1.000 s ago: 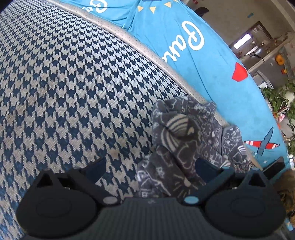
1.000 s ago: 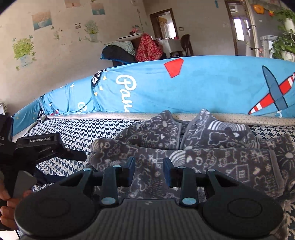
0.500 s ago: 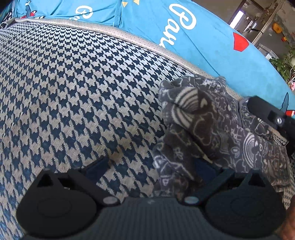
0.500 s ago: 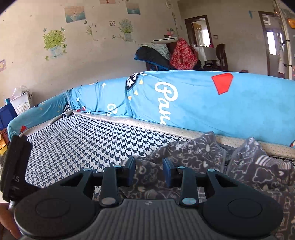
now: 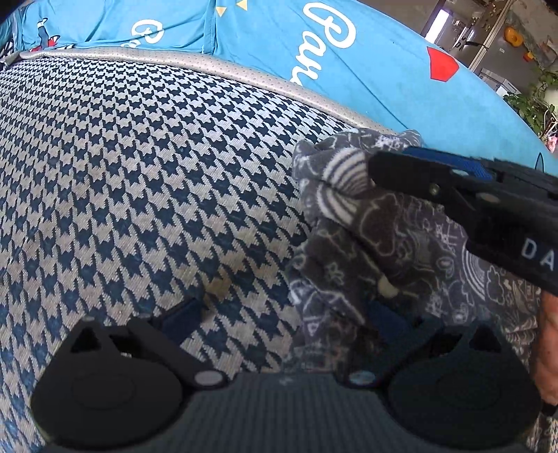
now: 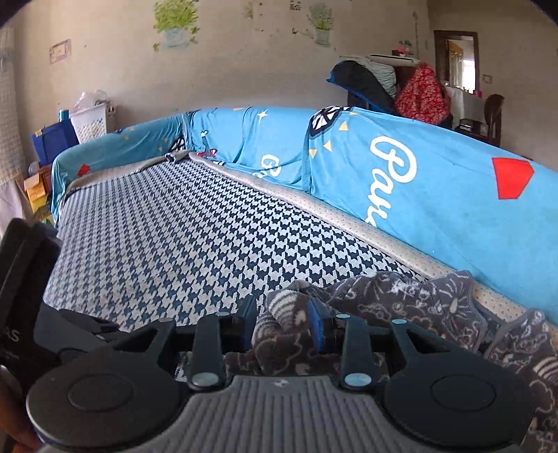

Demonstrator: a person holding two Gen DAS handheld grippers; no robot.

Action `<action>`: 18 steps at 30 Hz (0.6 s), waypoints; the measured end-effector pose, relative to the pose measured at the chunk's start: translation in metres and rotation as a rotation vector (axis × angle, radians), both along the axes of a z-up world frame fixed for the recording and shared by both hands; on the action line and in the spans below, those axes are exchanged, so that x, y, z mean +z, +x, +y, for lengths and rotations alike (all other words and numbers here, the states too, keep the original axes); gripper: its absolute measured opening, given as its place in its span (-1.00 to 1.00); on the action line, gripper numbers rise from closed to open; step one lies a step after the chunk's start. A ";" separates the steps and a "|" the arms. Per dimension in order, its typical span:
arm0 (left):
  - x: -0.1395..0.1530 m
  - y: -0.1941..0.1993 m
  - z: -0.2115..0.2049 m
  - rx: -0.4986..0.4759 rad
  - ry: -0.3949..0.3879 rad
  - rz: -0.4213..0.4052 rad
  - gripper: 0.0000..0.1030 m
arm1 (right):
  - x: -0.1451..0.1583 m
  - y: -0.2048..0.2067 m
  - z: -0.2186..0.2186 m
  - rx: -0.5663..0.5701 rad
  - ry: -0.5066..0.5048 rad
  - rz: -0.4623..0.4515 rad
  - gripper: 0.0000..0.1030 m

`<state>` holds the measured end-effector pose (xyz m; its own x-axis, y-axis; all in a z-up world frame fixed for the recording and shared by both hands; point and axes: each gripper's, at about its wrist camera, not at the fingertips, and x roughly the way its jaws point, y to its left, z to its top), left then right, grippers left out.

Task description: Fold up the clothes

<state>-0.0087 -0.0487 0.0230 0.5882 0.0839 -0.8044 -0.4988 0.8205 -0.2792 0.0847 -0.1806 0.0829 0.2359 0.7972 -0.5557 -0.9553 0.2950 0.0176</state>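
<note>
The grey printed garment (image 5: 376, 244) lies bunched on the houndstooth sofa seat (image 5: 139, 174), near the seat's back edge, just beside the pale perforated trim (image 5: 244, 75) and the blue sofa cover (image 5: 366, 69).

The right hand-held gripper (image 6: 280, 327) points along the seat toward the far end of the sofa. Its fingers sit narrow, with a striped fold of the garment between the blue pads (image 6: 314, 325); the fold touches both. In the left wrist view this gripper reaches in from the right edge, its tip over the striped patch.

The left hand-held gripper (image 5: 279, 317) hangs low over the seat with its fingers spread wide. The left finger stands over bare houndstooth; the right finger is partly hidden by the garment's near edge.

Behind the sofa: a wall with plant stickers (image 6: 174, 21), a white basket (image 6: 89, 120), a blue box (image 6: 52, 141), and piled clothing (image 6: 401, 90).
</note>
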 end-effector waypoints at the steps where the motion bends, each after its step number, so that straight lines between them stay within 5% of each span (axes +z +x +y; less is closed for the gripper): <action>1: 0.000 -0.002 -0.001 -0.004 0.003 0.000 1.00 | 0.000 -0.001 0.005 0.017 -0.013 -0.024 -0.39; 13: 0.000 -0.039 -0.005 -0.022 0.001 -0.008 1.00 | -0.020 0.002 0.064 0.172 -0.200 -0.159 -0.39; 18: 0.003 -0.052 0.002 0.037 -0.066 -0.046 1.00 | -0.029 0.002 0.081 0.193 -0.248 -0.201 -0.39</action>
